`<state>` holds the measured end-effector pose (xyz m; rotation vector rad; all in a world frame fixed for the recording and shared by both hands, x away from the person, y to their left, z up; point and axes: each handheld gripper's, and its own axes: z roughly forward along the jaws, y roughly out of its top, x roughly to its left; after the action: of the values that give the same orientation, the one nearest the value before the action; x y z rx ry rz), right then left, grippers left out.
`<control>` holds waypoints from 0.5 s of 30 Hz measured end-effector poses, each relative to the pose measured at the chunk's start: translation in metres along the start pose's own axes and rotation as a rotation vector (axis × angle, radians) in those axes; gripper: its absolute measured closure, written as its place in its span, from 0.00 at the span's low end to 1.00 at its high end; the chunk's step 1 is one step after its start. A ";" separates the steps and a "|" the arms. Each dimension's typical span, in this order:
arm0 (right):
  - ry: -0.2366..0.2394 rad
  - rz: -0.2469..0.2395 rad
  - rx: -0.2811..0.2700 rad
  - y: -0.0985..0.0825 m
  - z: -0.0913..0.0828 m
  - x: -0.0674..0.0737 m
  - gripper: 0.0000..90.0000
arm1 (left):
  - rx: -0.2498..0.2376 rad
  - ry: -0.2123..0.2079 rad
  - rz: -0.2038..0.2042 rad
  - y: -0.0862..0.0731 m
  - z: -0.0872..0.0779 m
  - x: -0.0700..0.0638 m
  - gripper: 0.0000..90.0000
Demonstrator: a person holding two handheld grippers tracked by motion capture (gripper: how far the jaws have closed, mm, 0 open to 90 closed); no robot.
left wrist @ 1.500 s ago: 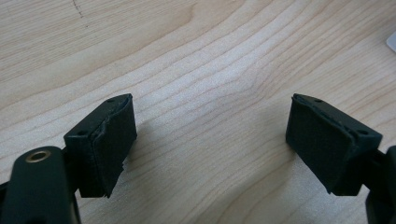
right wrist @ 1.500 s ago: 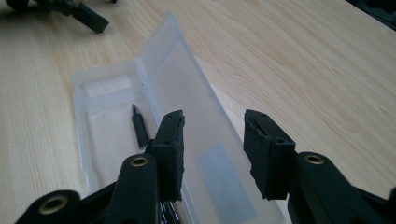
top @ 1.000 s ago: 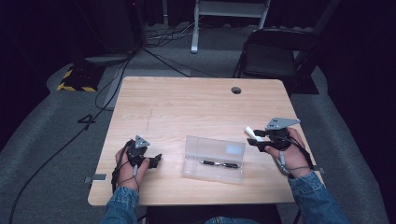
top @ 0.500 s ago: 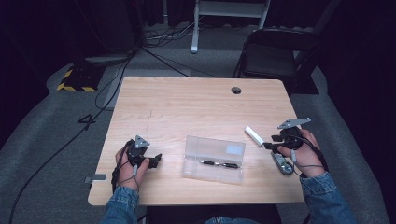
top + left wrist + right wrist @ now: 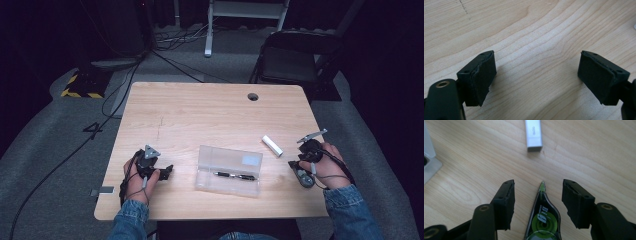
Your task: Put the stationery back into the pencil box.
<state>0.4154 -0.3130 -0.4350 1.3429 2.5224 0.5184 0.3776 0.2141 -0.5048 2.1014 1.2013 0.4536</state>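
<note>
Pale wood grain is running under everything at this table (image 5: 210,115), where a person in denim sleeves is working 2 hand-held grippers from the near edge. At the near left, the left gripper (image 5: 169,170) is resting low on the tabletop, its jaws standing wide apart in the left gripper view with bare wood (image 5: 536,62) lying between the black pads (image 5: 482,80) and nothing held. At the near right, the right gripper (image 5: 295,166) is sitting close to the table's right edge. Its jaws have just been opening, and in the right gripper view they are standing apart on either side of a green-and-black correction tape dispenser (image 5: 543,216), which is lying flat on the wood with its pointed tip facing away from the hand; a visible gap is showing between each pad (image 5: 506,202) and the dispenser, so nothing is being gripped.

Between the 2 hands, a clear plastic pencil case (image 5: 229,170) is lying on the table with a black pen (image 5: 235,176) showing inside it. Just beyond the right gripper, a small white rectangular eraser (image 5: 272,145) is lying at an angle, apart from the case and from the dispenser; the right gripper view is showing its near end (image 5: 533,135) ahead of the dispenser's tip. Farther off, a round cable hole (image 5: 253,96) is marking the table's far side, and a dark folding chair (image 5: 290,60) is standing on the grey floor beyond.
</note>
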 end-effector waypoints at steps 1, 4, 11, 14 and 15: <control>0.001 0.004 0.017 -0.001 0.002 0.000 0.48 | 0.000 0.000 0.000 0.000 0.000 0.000 0.17; -0.013 0.006 0.048 -0.003 0.006 -0.002 0.46 | 0.000 0.000 0.000 0.000 0.000 0.000 0.17; -0.020 0.032 0.124 -0.007 0.016 -0.007 0.44 | 0.000 0.000 0.000 0.000 0.000 0.000 0.17; -0.017 0.039 0.144 -0.009 0.019 -0.008 0.45 | 0.001 0.000 0.000 0.000 0.000 0.000 0.17; -0.017 0.039 0.144 -0.009 0.019 -0.008 0.45 | 0.001 0.000 0.000 0.000 0.000 0.000 0.17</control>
<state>0.4201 -0.3202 -0.4555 1.4419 2.5667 0.3370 0.3775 0.2141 -0.5048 2.1020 1.2016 0.4537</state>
